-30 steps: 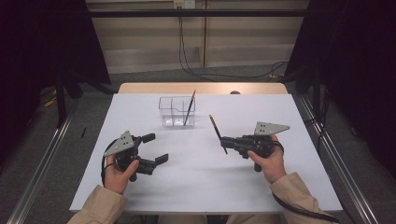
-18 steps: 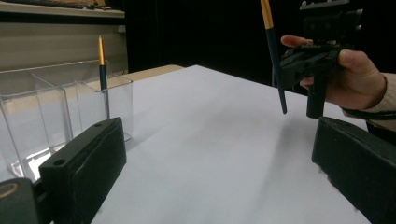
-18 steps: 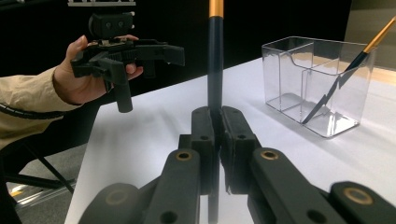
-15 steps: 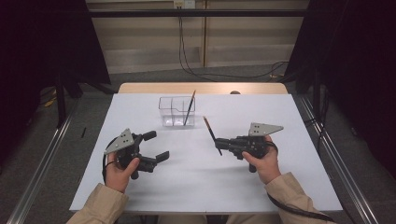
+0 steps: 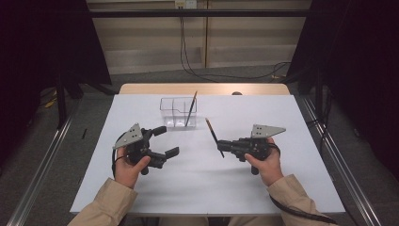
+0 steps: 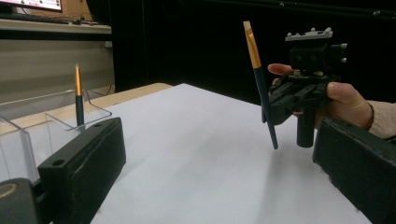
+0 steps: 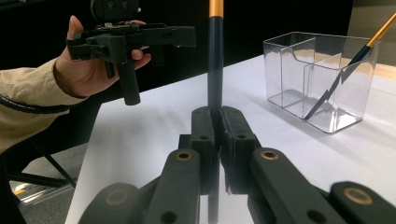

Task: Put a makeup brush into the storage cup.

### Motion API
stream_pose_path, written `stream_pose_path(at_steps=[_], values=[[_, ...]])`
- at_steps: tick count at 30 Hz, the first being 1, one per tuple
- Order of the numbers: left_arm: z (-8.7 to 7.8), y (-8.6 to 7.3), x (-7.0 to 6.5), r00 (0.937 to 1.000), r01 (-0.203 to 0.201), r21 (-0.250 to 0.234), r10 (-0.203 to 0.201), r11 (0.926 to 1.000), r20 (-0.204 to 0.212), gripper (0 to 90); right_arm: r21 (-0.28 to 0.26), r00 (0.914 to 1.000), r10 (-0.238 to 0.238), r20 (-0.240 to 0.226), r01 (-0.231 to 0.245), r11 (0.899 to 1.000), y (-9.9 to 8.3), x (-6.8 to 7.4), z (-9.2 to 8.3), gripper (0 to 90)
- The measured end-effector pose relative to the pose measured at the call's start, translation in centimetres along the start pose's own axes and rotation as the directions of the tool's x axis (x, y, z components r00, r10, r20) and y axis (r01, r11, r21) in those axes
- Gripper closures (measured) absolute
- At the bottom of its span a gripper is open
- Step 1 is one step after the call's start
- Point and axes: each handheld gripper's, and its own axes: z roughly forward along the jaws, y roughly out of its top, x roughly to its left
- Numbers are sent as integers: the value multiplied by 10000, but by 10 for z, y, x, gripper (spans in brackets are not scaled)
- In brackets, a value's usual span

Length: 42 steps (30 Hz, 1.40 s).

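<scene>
Right tongs [image 5: 221, 147]: I clamp the brush [image 5: 214, 136], tip toward 11 o'clock | left tongs [image 5: 165, 141]: wide, holding nothing | box [image 5: 177, 111]: 12 o'clock on counter [image 5: 282, 122], second brush [image 5: 190, 109] inside

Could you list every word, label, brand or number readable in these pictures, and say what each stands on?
None can be read.
The screen at the top left of the left gripper view shows a pink-edged strip, too small and cut off to read.
The clear box, both brushes and the grippers carry no visible lettering.
</scene>
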Motion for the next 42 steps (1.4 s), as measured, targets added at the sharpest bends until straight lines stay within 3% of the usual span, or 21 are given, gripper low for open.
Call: stream_pose_path(at_steps=[31,42], values=[[69,8,-7,9949,157,-116,-144,9998,1003,18,-15,10000,19,48,-19,10000,-2,1,-4,848],[87,10,-12,9939,186,61,-191,9998,1089,42,-60,10000,35,84,-34,10000,-3,4,-7,848]])
